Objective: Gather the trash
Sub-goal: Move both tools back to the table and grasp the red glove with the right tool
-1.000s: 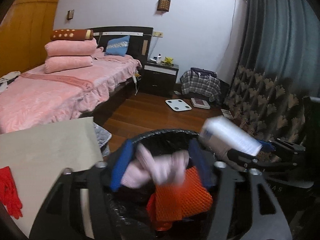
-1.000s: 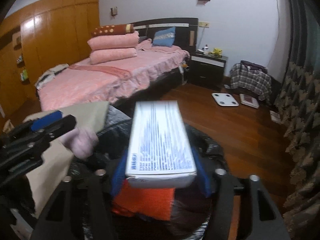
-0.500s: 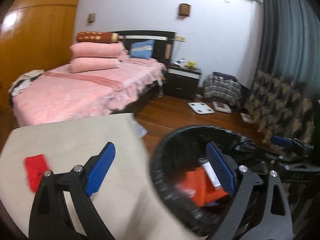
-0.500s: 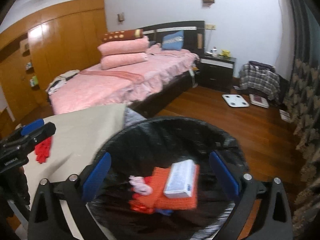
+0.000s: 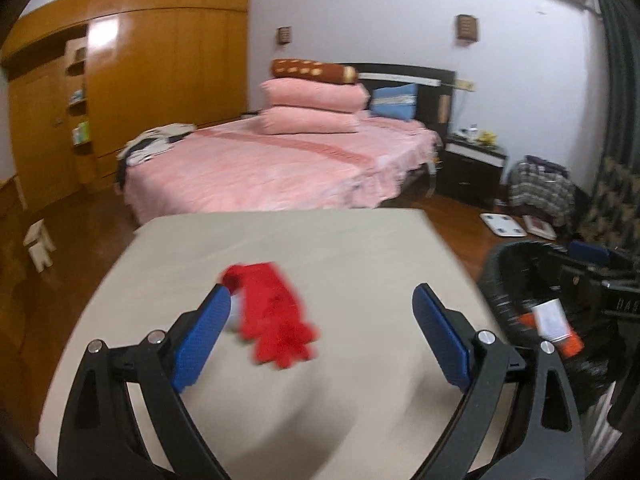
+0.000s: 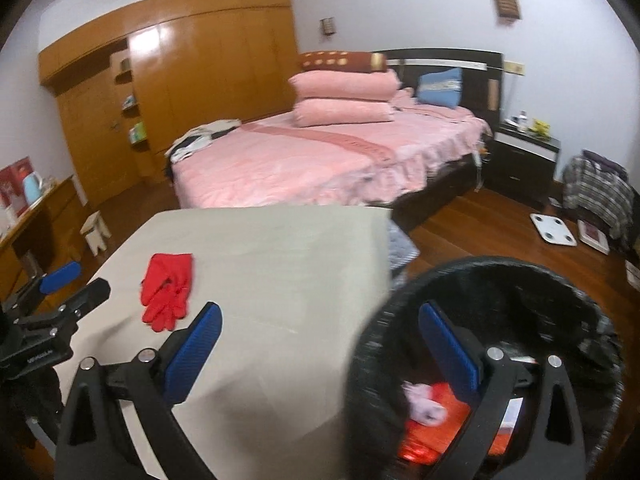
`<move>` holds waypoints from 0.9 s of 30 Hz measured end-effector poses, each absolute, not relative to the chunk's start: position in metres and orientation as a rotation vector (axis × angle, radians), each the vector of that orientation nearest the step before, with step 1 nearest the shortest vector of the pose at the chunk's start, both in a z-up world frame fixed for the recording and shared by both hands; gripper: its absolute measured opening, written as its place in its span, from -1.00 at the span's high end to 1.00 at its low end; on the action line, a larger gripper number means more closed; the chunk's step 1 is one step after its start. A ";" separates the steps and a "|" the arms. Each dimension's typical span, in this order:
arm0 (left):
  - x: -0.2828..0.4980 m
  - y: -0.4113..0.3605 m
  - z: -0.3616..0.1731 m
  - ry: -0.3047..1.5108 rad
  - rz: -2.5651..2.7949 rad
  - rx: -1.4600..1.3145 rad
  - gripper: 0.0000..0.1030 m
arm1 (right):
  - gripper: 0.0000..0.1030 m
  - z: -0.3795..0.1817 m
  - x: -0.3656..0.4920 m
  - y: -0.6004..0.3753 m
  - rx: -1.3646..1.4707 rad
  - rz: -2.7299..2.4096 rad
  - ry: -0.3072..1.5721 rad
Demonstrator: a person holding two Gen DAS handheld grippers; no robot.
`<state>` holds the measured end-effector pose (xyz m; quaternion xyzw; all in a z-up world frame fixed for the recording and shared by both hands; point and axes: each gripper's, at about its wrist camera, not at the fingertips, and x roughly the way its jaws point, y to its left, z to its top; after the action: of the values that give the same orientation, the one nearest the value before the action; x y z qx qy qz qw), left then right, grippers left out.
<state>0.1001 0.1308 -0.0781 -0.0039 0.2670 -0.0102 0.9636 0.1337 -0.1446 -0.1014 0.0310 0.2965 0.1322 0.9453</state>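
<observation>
Red glove (image 5: 276, 316) at centre frame on the desk (image 5: 360, 248) looks limp, light; pinch its bunched middle. Both jaws gape, empty.

The beige table (image 5: 360, 360) is viewed from its near edge in both fisheye views, each aimed toward the pink bed (image 5: 280, 168) beyond it. The left wrist view is centred over the table; the right wrist view is offset toward the black trash bin (image 6: 560, 280) beside the table. Table, bed (image 6: 320, 160) and bin (image 5: 520, 264) are shared.

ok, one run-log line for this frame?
left hand-held gripper: open, over red gloves on table | right hand-held gripper: open, empty | bin: holds box, orange item
</observation>
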 end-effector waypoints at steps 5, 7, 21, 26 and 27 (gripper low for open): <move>0.101 0.174 -0.093 0.571 0.066 -0.037 -0.74 | -0.88 -0.120 0.159 -0.096 0.040 0.311 0.638; 0.106 0.189 -0.099 0.582 0.095 -0.048 -0.74 | -0.88 -0.128 0.167 -0.082 0.027 0.315 0.650; 0.135 0.239 -0.126 0.644 0.176 -0.087 -0.71 | -0.86 -0.152 0.201 -0.014 -0.024 0.404 0.704; 0.140 0.250 -0.130 0.651 0.186 -0.103 -0.70 | -0.84 -0.157 0.210 0.019 -0.055 0.474 0.712; 0.141 0.253 -0.131 0.653 0.188 -0.104 -0.70 | -0.83 -0.159 0.212 0.028 -0.067 0.494 0.716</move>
<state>0.1413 0.2527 -0.1308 -0.0510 0.3203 0.0923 0.9414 0.2122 0.0283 -0.1593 -0.0327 0.3469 0.2394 0.9063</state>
